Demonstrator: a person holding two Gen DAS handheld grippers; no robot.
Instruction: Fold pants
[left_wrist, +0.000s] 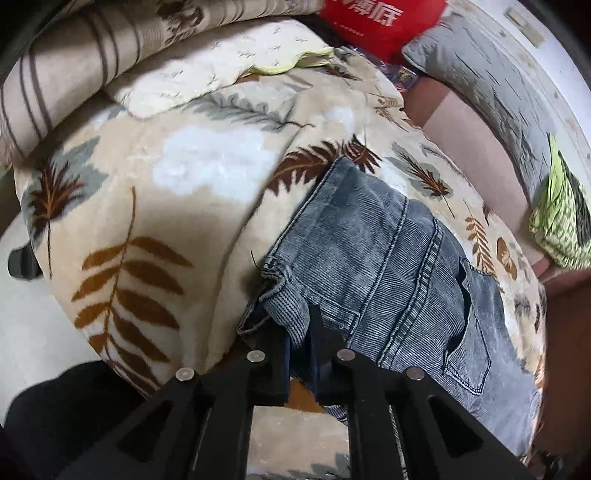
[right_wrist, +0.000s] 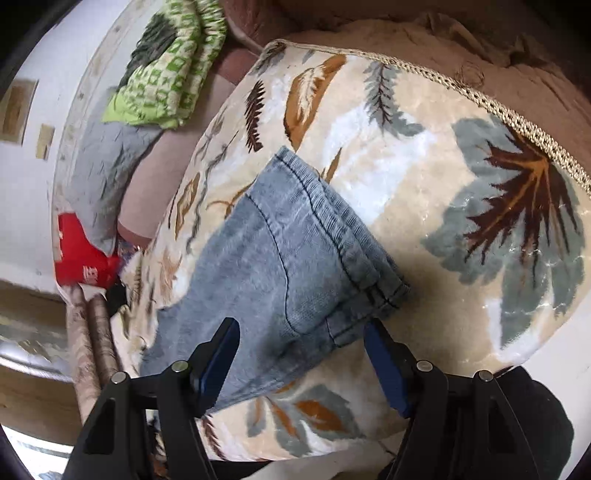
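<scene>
The faded grey-blue denim pants (left_wrist: 373, 258) lie on the soft leaf-print blanket (left_wrist: 155, 206), w/ left hand-held gripper (left_wrist: 299, 332) pinching their corner & right hand-held gripper (right_wrist: 301, 354) spread wide over them.

Count, both wrist views:

- Jeans (left_wrist: 373, 258): one pair, grey-blue denim, lying on the blanket. One back pocket (left_wrist: 469, 328) visible in the left view.
- Leaf-print blanket (left_wrist: 155, 206): one, cream with brown, orange and grey leaves.
- Grippers: two, the left gripper (left_wrist: 300, 325) and the right gripper (right_wrist: 301, 339), each with two fingers.
- Red bag (left_wrist: 373, 26) with white lettering: one.
- Grey pillow (left_wrist: 491, 92): one.
- Green patterned cloth (right_wrist: 170, 62): one.
- Striped bedding roll (left_wrist: 62, 85): one.
- Pale quilt (left_wrist: 192, 77) with small bird-like marks: one.
</scene>
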